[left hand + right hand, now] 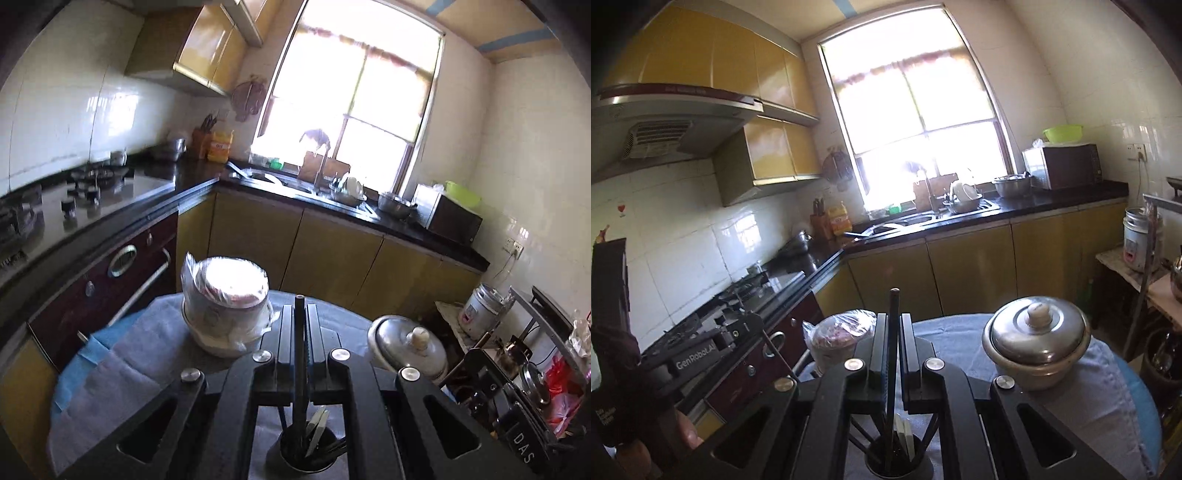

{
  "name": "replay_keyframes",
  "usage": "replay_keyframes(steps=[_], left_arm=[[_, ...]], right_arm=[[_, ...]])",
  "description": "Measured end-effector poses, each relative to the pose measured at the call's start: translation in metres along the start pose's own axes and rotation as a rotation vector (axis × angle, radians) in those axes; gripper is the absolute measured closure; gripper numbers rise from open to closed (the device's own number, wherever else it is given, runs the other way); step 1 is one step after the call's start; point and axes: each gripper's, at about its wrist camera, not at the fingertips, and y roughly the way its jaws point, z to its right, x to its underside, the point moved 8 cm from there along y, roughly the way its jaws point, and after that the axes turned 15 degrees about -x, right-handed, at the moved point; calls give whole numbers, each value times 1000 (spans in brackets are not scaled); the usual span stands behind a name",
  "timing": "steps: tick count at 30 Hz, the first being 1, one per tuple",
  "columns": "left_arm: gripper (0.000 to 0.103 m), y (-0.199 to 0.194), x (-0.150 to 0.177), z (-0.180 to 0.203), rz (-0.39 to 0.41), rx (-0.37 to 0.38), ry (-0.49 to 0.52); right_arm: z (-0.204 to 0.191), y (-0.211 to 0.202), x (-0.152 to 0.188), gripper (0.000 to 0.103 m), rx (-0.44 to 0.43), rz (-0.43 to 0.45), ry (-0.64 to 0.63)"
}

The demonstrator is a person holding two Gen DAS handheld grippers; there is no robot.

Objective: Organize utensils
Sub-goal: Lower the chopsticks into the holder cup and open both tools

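Note:
My left gripper [300,308] is shut on a thin dark chopstick [300,354] that stands upright between its fingers. The stick's lower end reaches down toward a black utensil cup [291,463] on the table, which holds several dark sticks and a pale spoon. My right gripper [894,317] is likewise shut on a dark chopstick [892,369] above the same kind of black cup [873,469], which holds white and dark utensils. Whether either stick's tip rests inside the cup is hidden by the gripper bodies. In the right wrist view, the left gripper's body [713,350] shows at the left.
A round table with a grey-blue cloth [122,369] carries a plastic-wrapped white pot [225,306] and a lidded metal pot [1038,336]. A dark L-shaped counter with a gas hob [88,184] and a sink [280,181] runs behind. A shelf with a rice cooker [480,310] stands on the right.

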Motion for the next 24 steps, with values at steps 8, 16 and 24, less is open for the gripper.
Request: replay_keyframes(steps=[8, 16, 24], left_arm=[[98, 24, 30, -7, -57, -14, 14], [98, 29, 45, -3, -68, -24, 43], [98, 31, 50, 0, -49, -45, 74]], right_arm=[[16, 19, 35, 97, 3, -54, 30], [24, 25, 55, 97, 11, -91, 36], [35, 29, 65, 97, 17, -108, 59]])
